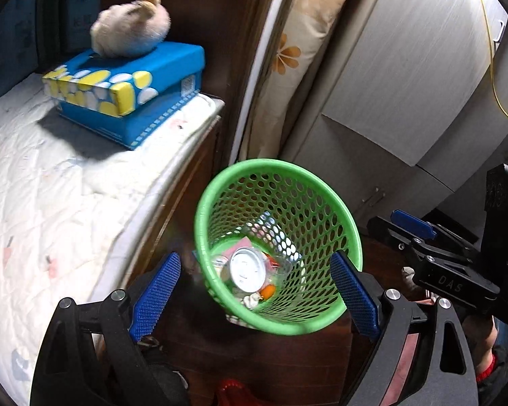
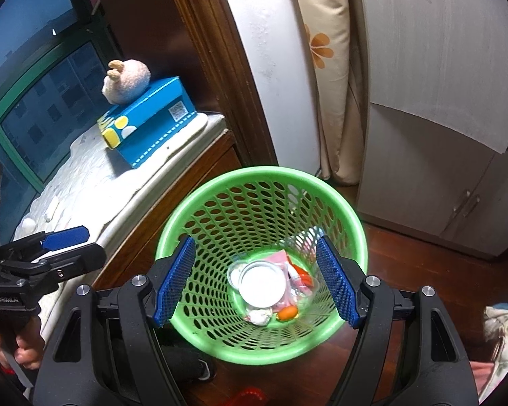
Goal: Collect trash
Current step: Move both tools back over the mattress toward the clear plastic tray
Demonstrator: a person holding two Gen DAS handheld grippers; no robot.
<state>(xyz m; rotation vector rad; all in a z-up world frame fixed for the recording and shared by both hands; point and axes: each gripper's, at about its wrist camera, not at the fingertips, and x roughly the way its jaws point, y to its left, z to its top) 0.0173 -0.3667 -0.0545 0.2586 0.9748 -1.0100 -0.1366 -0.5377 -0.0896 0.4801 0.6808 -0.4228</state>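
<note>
A: So, the bin (image 2: pixel 262 264) sits on the floor right under our right claw (image 2: pixel 255 286), trash (image 2: pixel 271 287) already at its bottom: a white lid, wrappers, an orange scrap.

B: Both claws gape with nothing held. The left claw (image 1: pixel 254 292) hangs over the bin's near rim.

A: We judge the drop finished. For more, we'd lift clear of the rim first.

B: Beyond the left claw, the tissue box (image 1: pixel 128 91) looks like no trash; we'd skip it.

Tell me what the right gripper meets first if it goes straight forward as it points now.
Probably the round white plastic lid lying among trash inside the green mesh plastic basket; the open right gripper points into its mouth, though depth is unclear.
</note>
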